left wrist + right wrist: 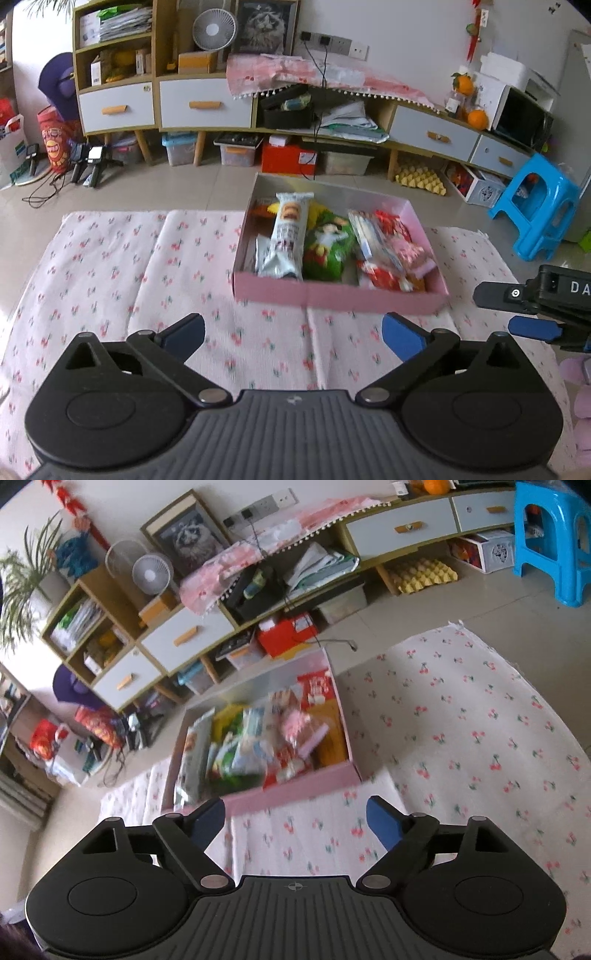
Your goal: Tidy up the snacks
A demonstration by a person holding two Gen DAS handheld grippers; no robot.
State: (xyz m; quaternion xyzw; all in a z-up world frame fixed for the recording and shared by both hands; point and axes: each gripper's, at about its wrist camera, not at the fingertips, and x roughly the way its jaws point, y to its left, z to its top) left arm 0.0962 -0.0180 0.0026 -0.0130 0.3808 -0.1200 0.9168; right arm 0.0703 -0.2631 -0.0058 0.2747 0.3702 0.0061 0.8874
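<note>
A shallow pink box (332,297) sits on a cherry-print cloth (122,266) and holds several snack packets, among them a long white biscuit pack (286,236), a green bag (330,245) and red and pink packets (395,251). My left gripper (293,334) hangs in front of the box's near wall, open, with only cloth between its blue pads. The right gripper's fingers (532,326) show at the right edge of the left wrist view. In the right wrist view the same box (295,792) lies ahead, and my right gripper (295,821) is open and empty just short of its near wall.
A low cabinet (199,107) with drawers runs along the back wall, with storage bins and a red box (286,157) under it. A blue plastic stool (539,206) stands on the tiled floor at the right. The cloth (480,720) spreads wide to the right of the box.
</note>
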